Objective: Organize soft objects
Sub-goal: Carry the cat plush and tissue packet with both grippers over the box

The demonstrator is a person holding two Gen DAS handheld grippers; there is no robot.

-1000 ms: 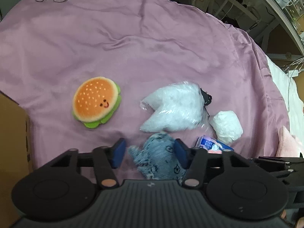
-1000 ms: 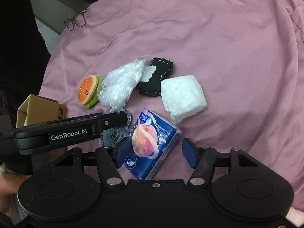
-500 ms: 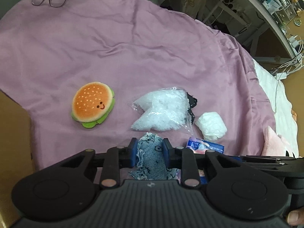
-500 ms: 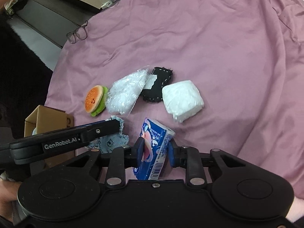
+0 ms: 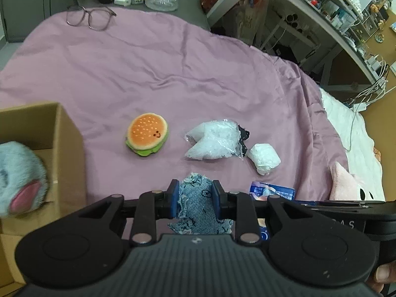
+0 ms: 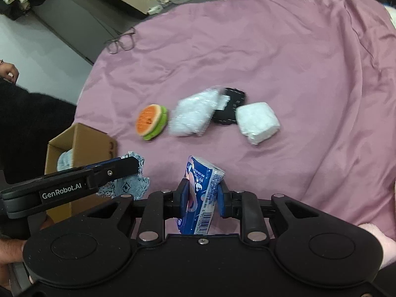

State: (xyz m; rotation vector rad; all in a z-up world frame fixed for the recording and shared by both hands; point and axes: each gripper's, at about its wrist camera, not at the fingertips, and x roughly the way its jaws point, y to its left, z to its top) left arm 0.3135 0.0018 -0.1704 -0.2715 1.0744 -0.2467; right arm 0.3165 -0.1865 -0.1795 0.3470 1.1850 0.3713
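Both tongs now higher over the wrinkled pink bedspread (image 5: 198, 74), left tongs (image 5: 194, 195) clamping denim scrap (image 5: 198, 198), right tongs (image 6: 201, 195) clamping blue packet (image 6: 200, 193).

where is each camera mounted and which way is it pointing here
Left wrist: on the left gripper, looking steeply down over the pink bedspread; its fingers clamp a frayed denim patch.
Right wrist: on the right gripper, looking down the same way; it clamps a blue tissue pack, and the left gripper crosses its lower left.
Shared: the plush burger toy, the crinkly white plastic bag, the brown cardboard box.
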